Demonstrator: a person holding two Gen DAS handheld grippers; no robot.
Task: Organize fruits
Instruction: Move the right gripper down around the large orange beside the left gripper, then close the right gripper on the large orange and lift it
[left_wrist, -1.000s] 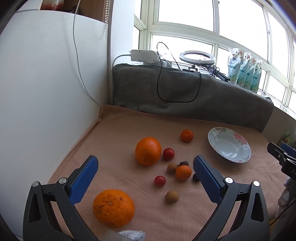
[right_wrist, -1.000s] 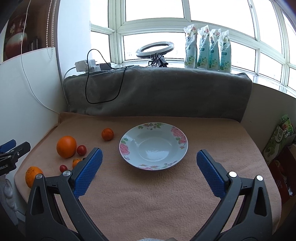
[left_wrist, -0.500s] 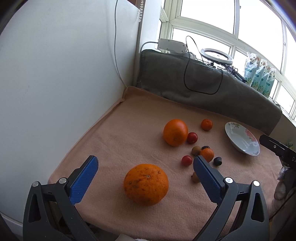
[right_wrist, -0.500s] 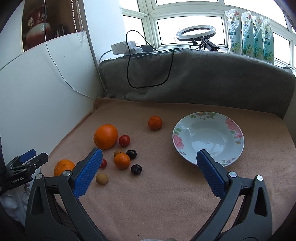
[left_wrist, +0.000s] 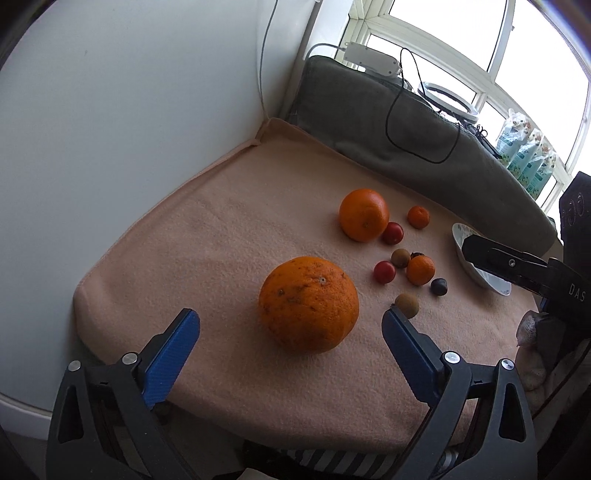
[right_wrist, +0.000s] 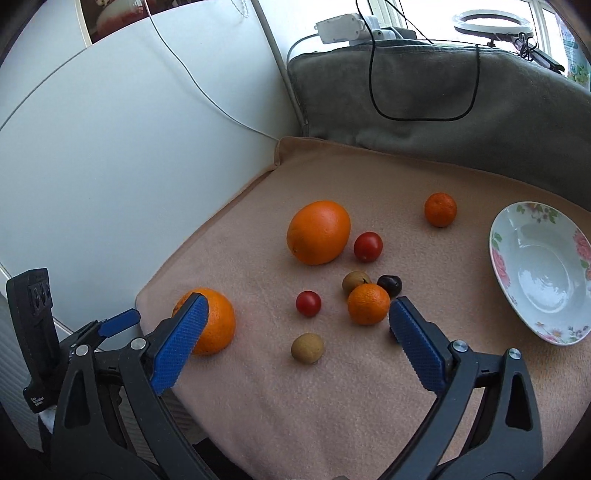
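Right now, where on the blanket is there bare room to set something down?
Bare blanket lies along the near edge, and between the white wall panel and the big orange, back to the grey cushion. The floral plate holds nothing. It is crowded mid-blanket around the small mandarin, tomatoes, brown and dark fruits.

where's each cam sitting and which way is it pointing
Left wrist: rides the left gripper, looks down across the blanket at the large orange ahead of its open, slightly narrowing jaws; the right gripper shows at right.
Right wrist: rides the right gripper, looks down at small fruit and the floral bowl; left gripper at lower left.
Shared: both large oranges, the bowl.
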